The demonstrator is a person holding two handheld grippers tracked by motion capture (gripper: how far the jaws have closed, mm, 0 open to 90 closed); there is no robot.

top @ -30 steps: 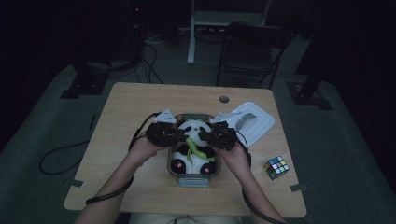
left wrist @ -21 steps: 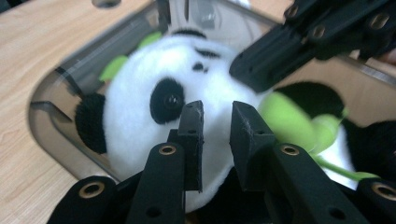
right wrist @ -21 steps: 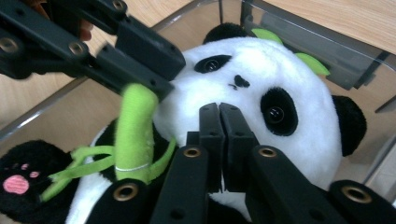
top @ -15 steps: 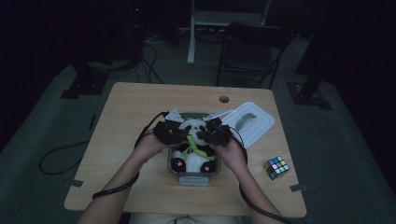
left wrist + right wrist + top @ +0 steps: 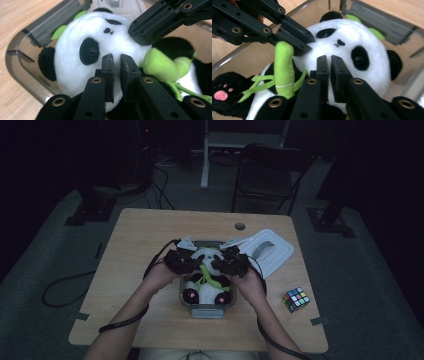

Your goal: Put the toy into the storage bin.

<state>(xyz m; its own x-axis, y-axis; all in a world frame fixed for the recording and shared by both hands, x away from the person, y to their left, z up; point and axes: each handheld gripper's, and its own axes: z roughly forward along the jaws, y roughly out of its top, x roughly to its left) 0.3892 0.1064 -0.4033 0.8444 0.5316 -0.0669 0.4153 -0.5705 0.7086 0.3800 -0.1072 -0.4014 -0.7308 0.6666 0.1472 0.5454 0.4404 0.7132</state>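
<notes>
Both hand-held grippers [image 5: 206, 262] — jaws nearly closed

High view dim, murky around the edges (gripper views bright, slightly soft).

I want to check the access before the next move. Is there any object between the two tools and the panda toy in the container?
Nothing visible stands between them. The left tool and the right tool both rest with nearly closed jaws against the panda toy, which lies in the clear container. The green plush bamboo sits beside the tips, not across them.
</notes>
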